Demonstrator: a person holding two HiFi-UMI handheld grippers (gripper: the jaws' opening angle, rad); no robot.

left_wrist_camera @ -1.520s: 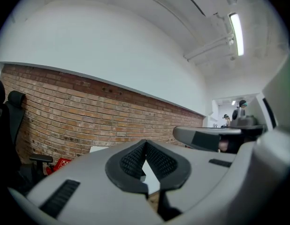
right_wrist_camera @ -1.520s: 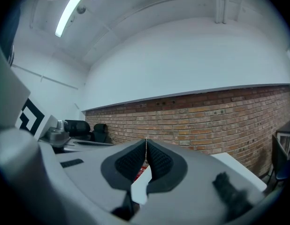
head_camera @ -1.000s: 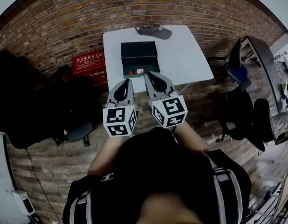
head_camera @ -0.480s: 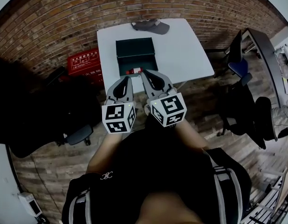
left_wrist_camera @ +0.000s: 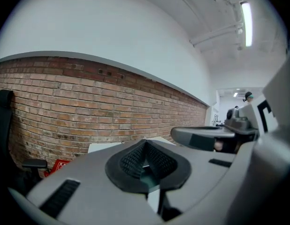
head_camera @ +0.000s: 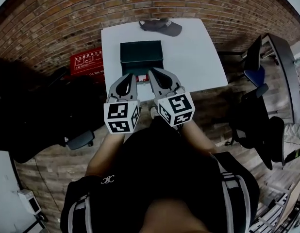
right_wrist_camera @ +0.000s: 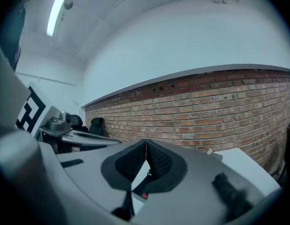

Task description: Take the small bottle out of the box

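Note:
A dark green box stands open on the white table, its lid raised at the back. The small bottle, red and white, lies in the box's front part and shows only in the gap between my two grippers. My left gripper and right gripper hang side by side over the near table edge, their tips at the box's front, both shut and empty. In the left gripper view the left gripper has its pads together. In the right gripper view the right gripper is shut too, with a red spot of the bottle below.
A grey cap lies at the table's far edge. A red case sits on the floor left of the table, against the brick wall. Black office chairs stand at the left and right.
Both grippers have shifted a little forward toward the box, covering more of its front. Their jaws stay shut. The bottle has not moved.

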